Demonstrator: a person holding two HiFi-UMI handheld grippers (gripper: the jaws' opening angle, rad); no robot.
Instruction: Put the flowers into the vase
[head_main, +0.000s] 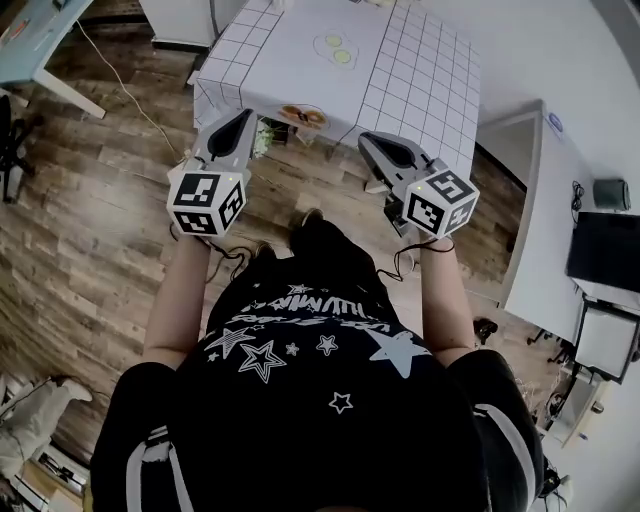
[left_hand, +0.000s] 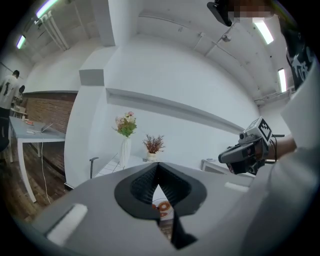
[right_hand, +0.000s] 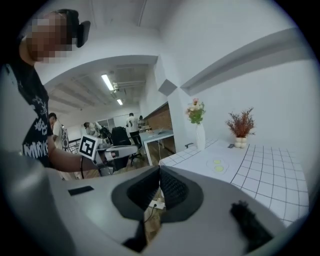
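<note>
A tall white vase (left_hand: 124, 151) stands on the far part of the white gridded table (head_main: 420, 70), with pink and cream flowers (left_hand: 125, 123) upright in it. The right gripper view shows the same vase (right_hand: 200, 137) and flowers (right_hand: 195, 111) at the table's far left corner. My left gripper (head_main: 243, 120) hovers at the table's near edge, jaws shut with nothing between them. My right gripper (head_main: 371, 140) hangs level with it to the right, also shut and empty. Both are well short of the vase.
A small pot with a dried red plant (right_hand: 241, 126) stands right of the vase. A plate with orange rings (head_main: 303, 116) lies at the near edge between the grippers, and two yellow-green discs (head_main: 337, 48) lie mid-table. Desks and people fill the room's left.
</note>
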